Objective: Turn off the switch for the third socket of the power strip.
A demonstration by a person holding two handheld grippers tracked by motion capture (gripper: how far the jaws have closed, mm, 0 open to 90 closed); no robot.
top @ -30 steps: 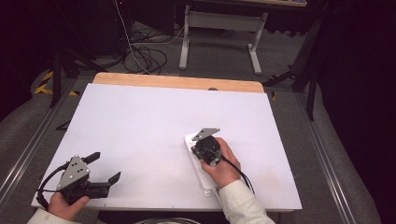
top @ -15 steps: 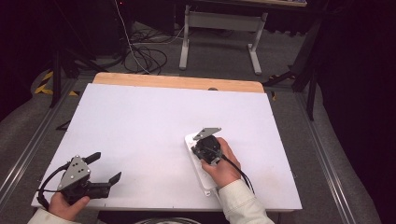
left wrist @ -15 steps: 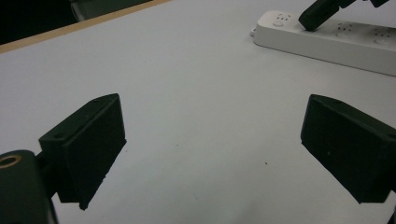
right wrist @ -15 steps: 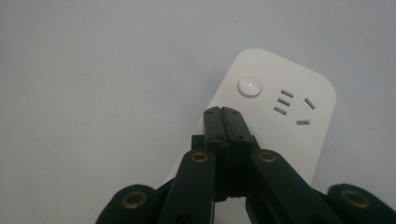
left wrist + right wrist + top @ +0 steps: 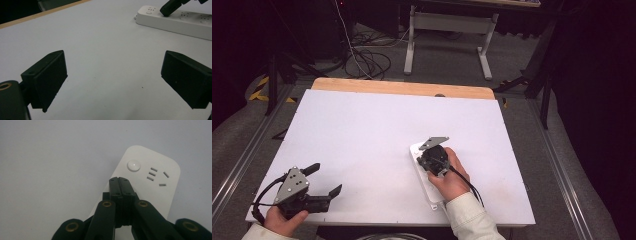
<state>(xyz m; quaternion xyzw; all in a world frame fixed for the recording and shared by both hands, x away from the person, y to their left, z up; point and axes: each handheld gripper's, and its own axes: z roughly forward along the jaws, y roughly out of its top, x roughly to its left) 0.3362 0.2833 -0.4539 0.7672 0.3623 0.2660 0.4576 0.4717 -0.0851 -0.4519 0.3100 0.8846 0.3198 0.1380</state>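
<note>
Right gripper (image 5: 427, 150) jaws closed, tips over power strip (image 5: 150, 182) near its button; left gripper (image 5: 326, 181) jaws wide apart, low over table (image 5: 362, 130).

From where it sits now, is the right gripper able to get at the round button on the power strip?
Probably yes. The right gripper, jaws shut, is poised over the power strip, its tips just short of the round button. Nothing lies between them, and the left gripper is well off to the side.
</note>
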